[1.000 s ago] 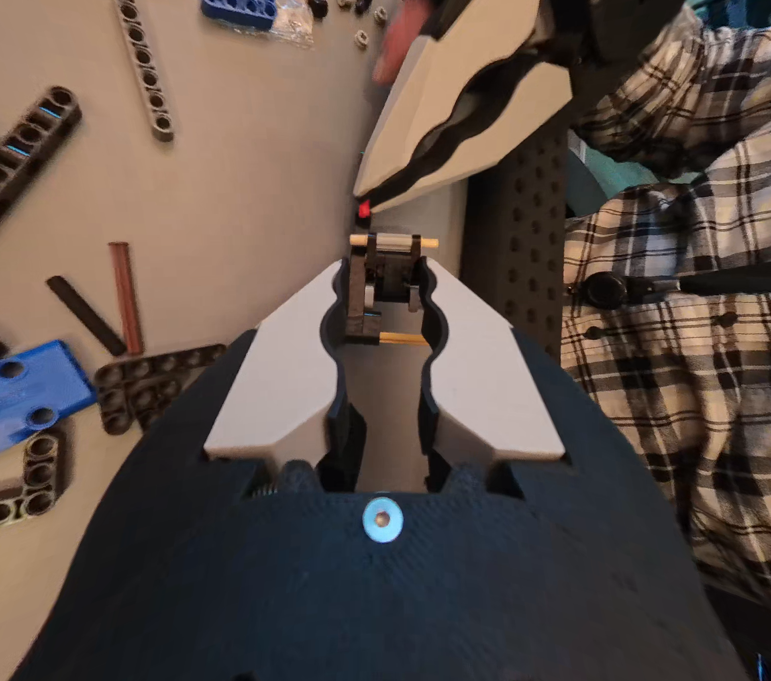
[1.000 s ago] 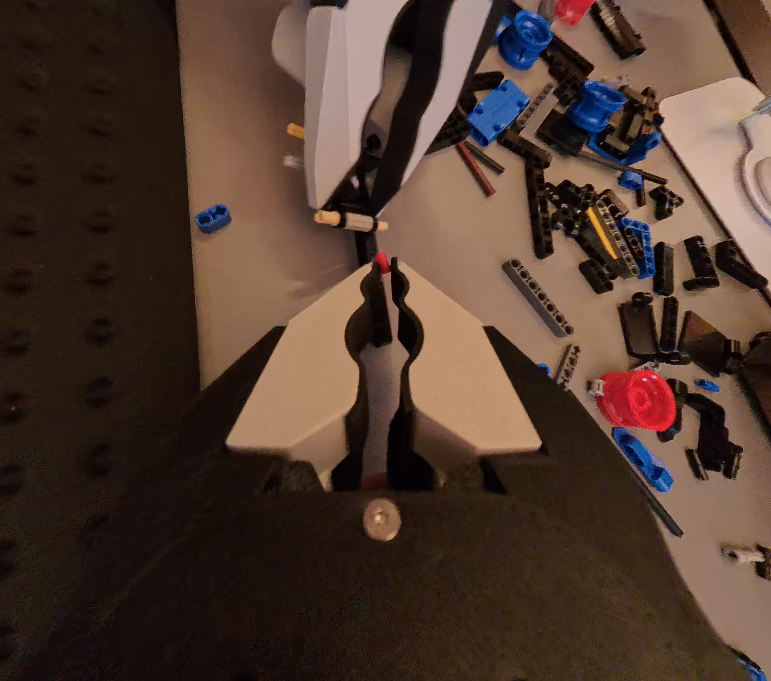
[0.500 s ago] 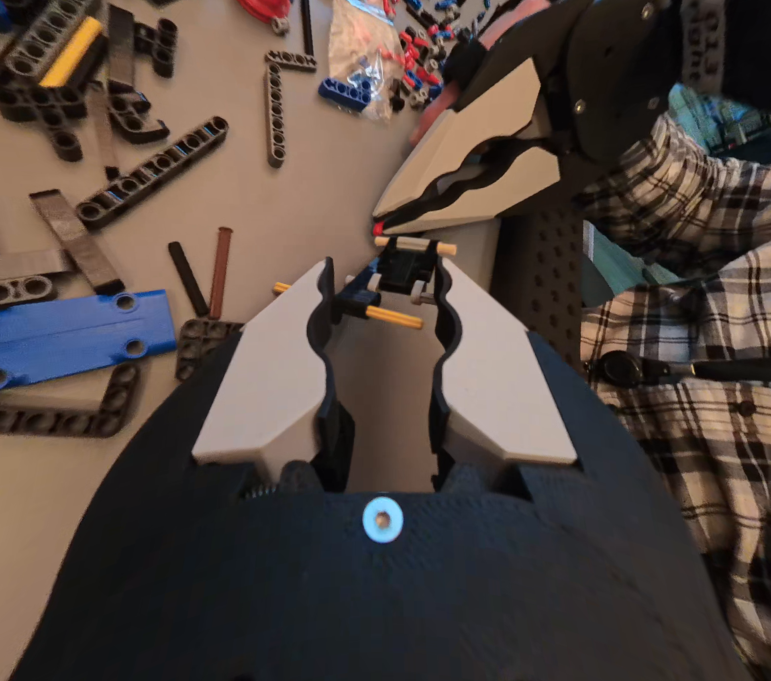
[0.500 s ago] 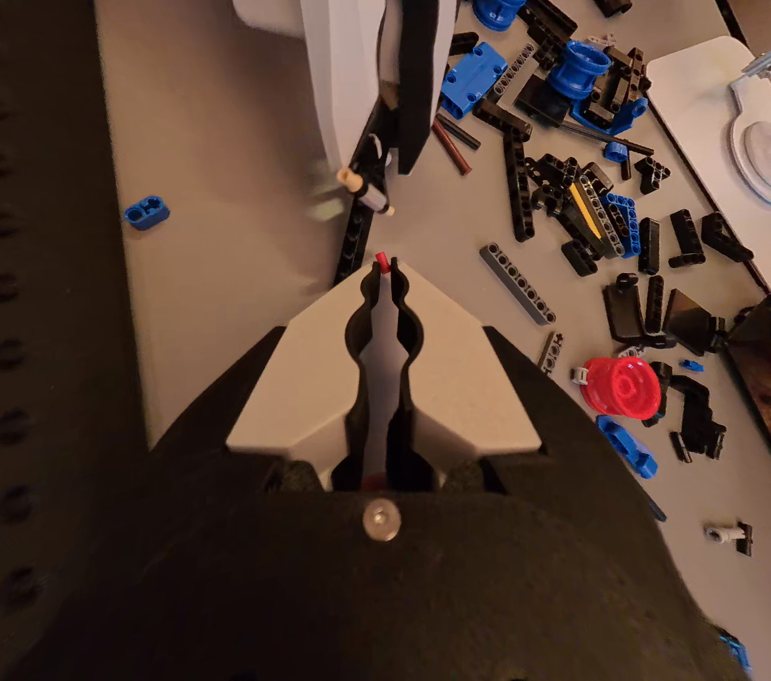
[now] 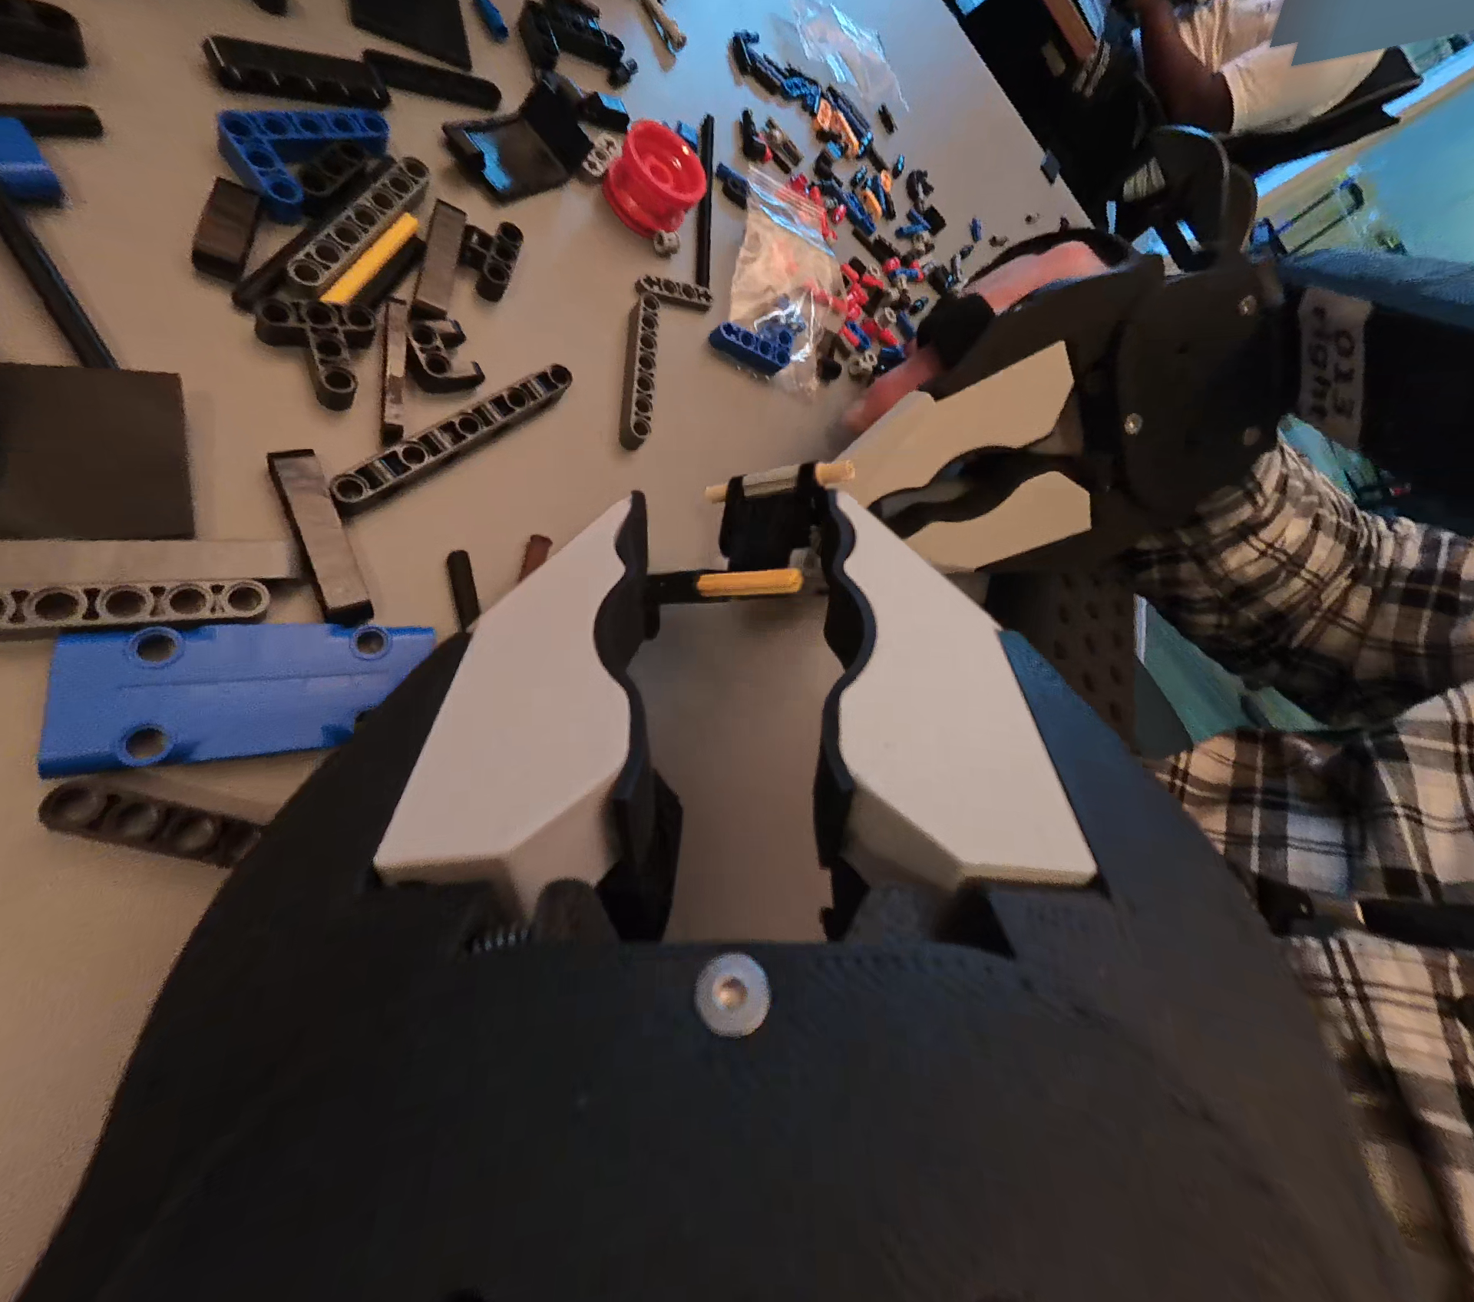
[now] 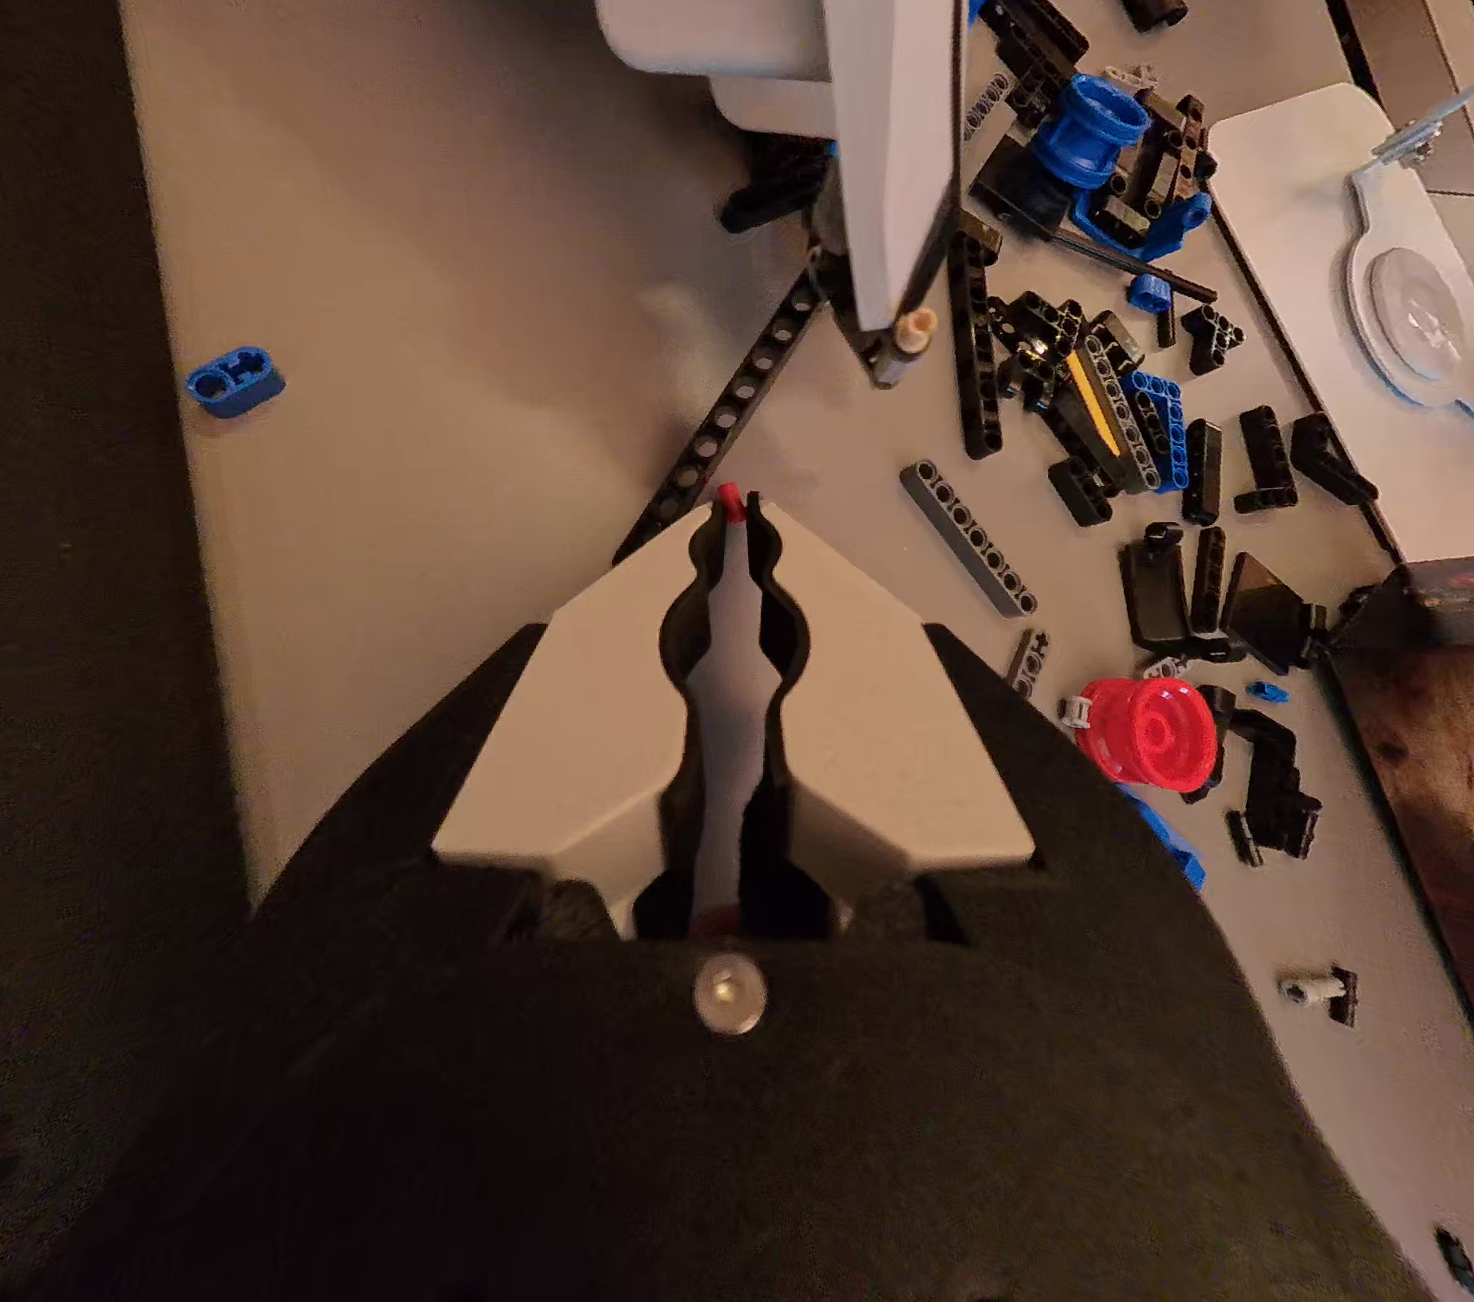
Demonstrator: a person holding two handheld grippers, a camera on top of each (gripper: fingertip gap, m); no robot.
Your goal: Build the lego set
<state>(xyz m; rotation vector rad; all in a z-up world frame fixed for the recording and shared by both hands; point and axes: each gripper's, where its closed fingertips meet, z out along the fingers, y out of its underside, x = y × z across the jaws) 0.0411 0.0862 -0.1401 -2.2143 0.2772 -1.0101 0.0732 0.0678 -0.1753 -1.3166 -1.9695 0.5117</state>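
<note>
My left gripper [image 5: 735, 515] is shut on a small black lego assembly [image 5: 766, 530] that has a tan pin [image 5: 782, 478] across its top and a yellow axle [image 5: 748, 582] below. My right gripper [image 6: 732, 510] is shut on a small red pin [image 6: 730, 502] that sticks out of its tips. In the left wrist view the right gripper [image 5: 865, 494] sits just right of the assembly, and the red pin is hidden there. In the right wrist view the left gripper's finger [image 6: 885, 147] hangs above, with the tan pin [image 6: 913, 332] at its tip, apart from the red pin.
Loose parts cover the grey table: a blue panel [image 5: 231, 693], a red wheel [image 5: 656, 177], a plastic bag of small pins [image 5: 778, 275], a long black beam [image 6: 718, 426], a grey beam [image 6: 967, 538] and a blue connector [image 6: 234, 381]. A black pegboard [image 5: 1069, 641] borders the table. Some 6 cm of space lies between my two pairs of fingers. It is some 10 cm from my right tips to the blue connector [image 6: 234, 381].
My left gripper with the assembly has tilted up and drawn away from the red pin. The gap between the tan pin and the red pin has grown. Both grips are unchanged.
</note>
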